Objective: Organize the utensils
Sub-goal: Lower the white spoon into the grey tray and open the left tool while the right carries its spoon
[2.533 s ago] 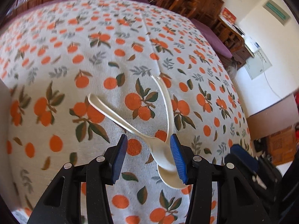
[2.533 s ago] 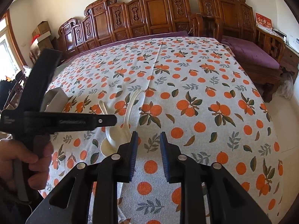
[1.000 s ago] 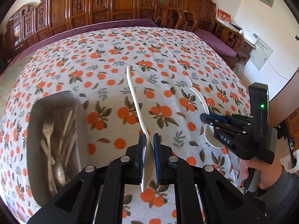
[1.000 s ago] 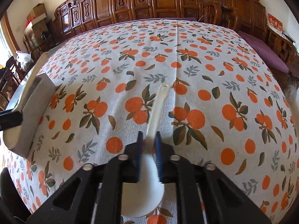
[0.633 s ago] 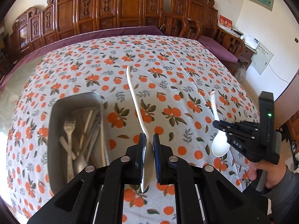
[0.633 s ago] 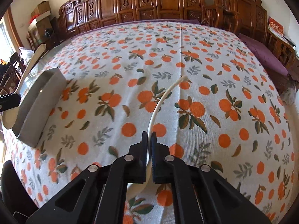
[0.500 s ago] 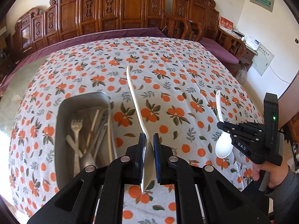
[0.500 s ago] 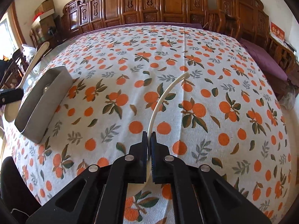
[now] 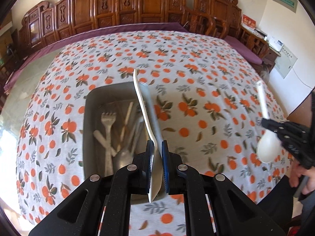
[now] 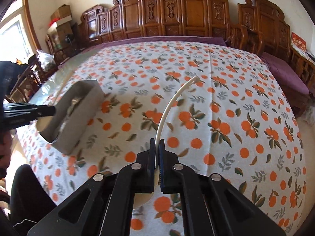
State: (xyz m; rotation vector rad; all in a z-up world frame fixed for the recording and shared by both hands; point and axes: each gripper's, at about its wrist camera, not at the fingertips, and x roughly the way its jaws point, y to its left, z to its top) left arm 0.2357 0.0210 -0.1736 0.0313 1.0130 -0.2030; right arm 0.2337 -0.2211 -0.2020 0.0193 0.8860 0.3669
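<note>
My left gripper [image 9: 157, 147] is shut on a white plastic spoon [image 9: 143, 106], handle pointing away, held above the right wall of a grey metal tray [image 9: 86, 125]. In the tray lie a fork [image 9: 107, 126] and several other utensils. My right gripper [image 10: 157, 143] is shut on a second white spoon [image 10: 169, 106], its curved handle rising ahead and its bowl below the fingers. In the left wrist view that gripper [image 9: 264, 122] hangs at the right with its spoon [image 9: 266, 147]. The right wrist view shows the tray [image 10: 78, 116] at the left, with the left gripper [image 10: 53, 110] over it.
An orange-print cloth [image 10: 226, 118] covers the table. Carved wooden chairs [image 10: 187, 13] line the far side, with a purple cushion [image 10: 285, 74] at the right. A hand [image 9: 301, 179] holds the right tool at the table's right edge. Boxes [image 10: 61, 17] and a window are far left.
Both grippers carried their spoons up off the cloth. The left one moved left until its spoon hangs over the tray. The right one rose and its jaws closed tighter on the handle.
</note>
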